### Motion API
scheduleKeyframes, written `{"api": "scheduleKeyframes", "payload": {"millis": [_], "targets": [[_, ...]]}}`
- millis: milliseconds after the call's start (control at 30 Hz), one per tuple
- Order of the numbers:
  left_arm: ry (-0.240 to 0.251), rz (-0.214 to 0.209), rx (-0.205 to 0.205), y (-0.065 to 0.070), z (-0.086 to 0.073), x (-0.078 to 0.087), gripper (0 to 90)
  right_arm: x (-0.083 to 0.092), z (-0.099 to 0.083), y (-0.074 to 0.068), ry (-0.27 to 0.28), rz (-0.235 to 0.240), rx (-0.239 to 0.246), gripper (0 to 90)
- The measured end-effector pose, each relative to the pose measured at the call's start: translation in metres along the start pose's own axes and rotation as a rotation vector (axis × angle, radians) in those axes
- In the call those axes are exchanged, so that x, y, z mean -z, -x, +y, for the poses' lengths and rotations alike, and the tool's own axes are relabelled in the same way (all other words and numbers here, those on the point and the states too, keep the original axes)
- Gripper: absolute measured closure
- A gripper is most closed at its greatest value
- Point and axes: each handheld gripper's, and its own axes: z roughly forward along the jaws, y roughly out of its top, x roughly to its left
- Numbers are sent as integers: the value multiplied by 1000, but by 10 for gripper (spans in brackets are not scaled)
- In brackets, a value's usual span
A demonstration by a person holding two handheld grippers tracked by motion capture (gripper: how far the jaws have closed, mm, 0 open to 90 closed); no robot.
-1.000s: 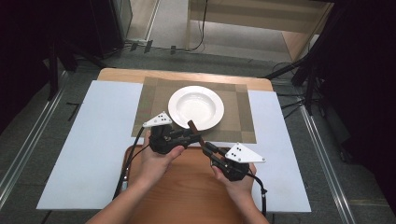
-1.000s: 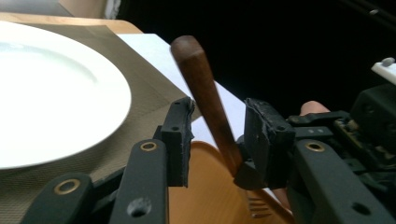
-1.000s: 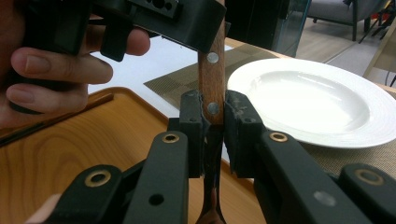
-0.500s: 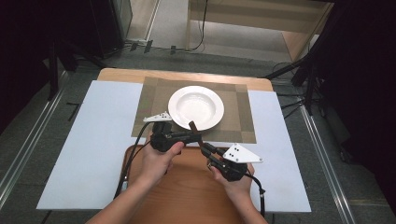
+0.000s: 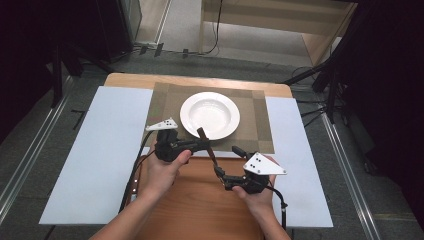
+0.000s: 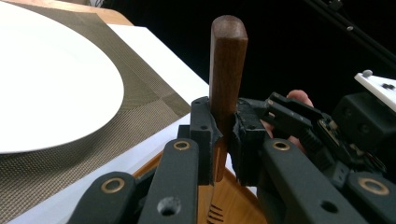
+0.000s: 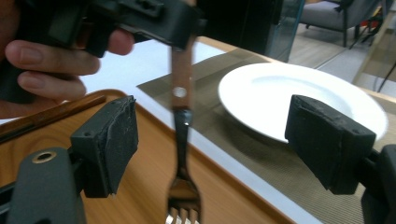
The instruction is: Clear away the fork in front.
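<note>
Fork (image 7: pixel 183 140) is clamped by its wooden handle in left gripper (image 6: pixel 223 140), hung tines-down over the tray (image 5: pixel 200 210) near plate (image 5: pixel 210 115). Right gripper (image 7: pixel 210 149) jaws just opened wide, fork untouched between them.

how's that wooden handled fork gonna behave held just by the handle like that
The fork looks stiff: it hangs straight from the left claw, no sag. With the pads shut on the wooden handle alone, the metal head is probably the heavier end and may swing or pivot. The smooth handle could slip if the grip loosens.
</note>
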Motion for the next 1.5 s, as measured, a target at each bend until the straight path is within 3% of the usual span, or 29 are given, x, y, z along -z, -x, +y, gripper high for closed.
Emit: {"api": "scheduleKeyframes", "payload": {"millis": [200,267,433,533,1367,1500], "targets": [[-8,-7,-18,0,1,8,798,14,-2,13,23,-18,-31,106],[-17,-4,-30,-1,0,10,798,18,-4,16,21,-57,-33,106],[-7,4,-27,-4,-3,18,798,31,-12,27,21,-102,-55,104],[-7,9,-23,-7,-5,24,798,39,-17,36,11,-103,-68,0],[24,30,-4,-18,-21,67,797,98,-50,83,7,-279,-127,0],[5,35,-8,-17,-25,75,798,105,-57,89,4,-294,-140,0]]}}
